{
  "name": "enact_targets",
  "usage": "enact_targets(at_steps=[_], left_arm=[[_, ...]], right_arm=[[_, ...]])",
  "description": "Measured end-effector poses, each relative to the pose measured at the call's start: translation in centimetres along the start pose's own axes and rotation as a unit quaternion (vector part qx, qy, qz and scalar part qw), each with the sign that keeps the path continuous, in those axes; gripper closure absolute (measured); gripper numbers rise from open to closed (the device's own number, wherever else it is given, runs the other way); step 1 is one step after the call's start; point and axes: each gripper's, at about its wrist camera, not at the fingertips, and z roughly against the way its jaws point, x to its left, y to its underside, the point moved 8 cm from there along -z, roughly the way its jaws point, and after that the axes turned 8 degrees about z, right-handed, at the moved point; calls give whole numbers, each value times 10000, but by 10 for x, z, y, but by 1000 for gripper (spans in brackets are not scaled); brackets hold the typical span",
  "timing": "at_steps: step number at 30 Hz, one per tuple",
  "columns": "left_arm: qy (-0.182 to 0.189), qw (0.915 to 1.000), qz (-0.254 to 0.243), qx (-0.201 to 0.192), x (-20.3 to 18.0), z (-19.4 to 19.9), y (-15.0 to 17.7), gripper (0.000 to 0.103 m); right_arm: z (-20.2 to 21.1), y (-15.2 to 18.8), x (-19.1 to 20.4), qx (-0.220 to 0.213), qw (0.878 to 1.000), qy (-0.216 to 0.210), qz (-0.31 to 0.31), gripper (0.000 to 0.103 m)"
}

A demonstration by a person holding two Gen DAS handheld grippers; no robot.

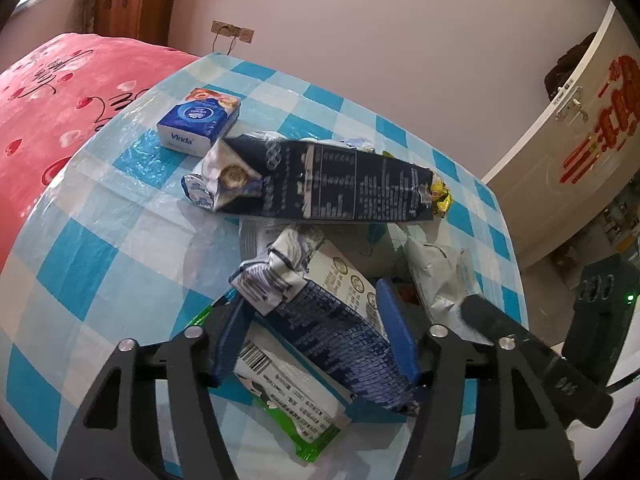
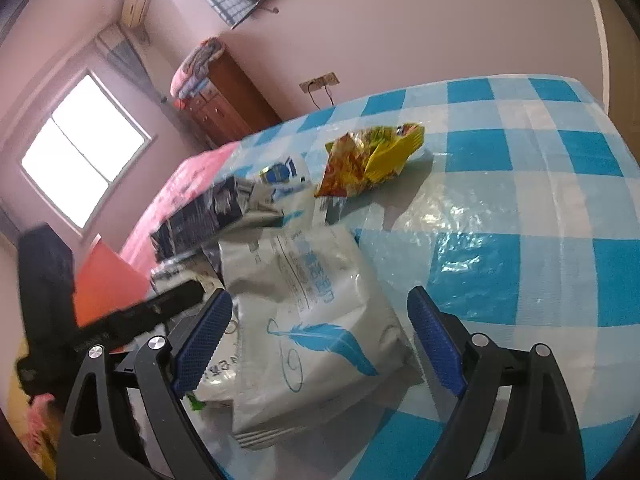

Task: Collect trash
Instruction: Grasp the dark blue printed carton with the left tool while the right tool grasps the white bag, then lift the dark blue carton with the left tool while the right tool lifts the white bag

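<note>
The left gripper (image 1: 316, 336) clenches the small milk carton (image 1: 320, 304), whose long axis runs along the fingers, above the green wrapper (image 1: 296, 412). The right gripper (image 2: 320, 340) gapes astride the white feather pouch (image 2: 316, 320), probably not touching. Both cartons' far ends blur in the right view.

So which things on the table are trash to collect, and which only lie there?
Trash:
- small milk carton between the left tongs
- long flattened carton
- white feather bag
- yellow snack wrapper
- green wrapper

Probably just lying there:
- Vinda tissue pack
</note>
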Motion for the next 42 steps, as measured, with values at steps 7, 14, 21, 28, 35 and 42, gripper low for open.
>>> enact_targets(at_steps=[7,14,21,28,35,42], left_arm=[[220,9998,28,23,-5,2,6,53],[413,9989,-165,122,-17,8,19,57],[467,9983,-295,184,-24,7,31,54],[542,9967,-547,239,-33,7,42,46],[537,9965,-612,163,-33,12,51,61],[693,9963,-495,86,-29,28,52,66]], right_arm=[[-8,13,5,96,9999,19,30,16],[-2,25,19,104,9986,352,371,24],[10,40,27,19,9972,579,482,27],[25,52,27,-115,9963,763,375,28],[41,65,30,-231,9957,861,267,28],[61,67,31,-408,9938,1021,180,28]])
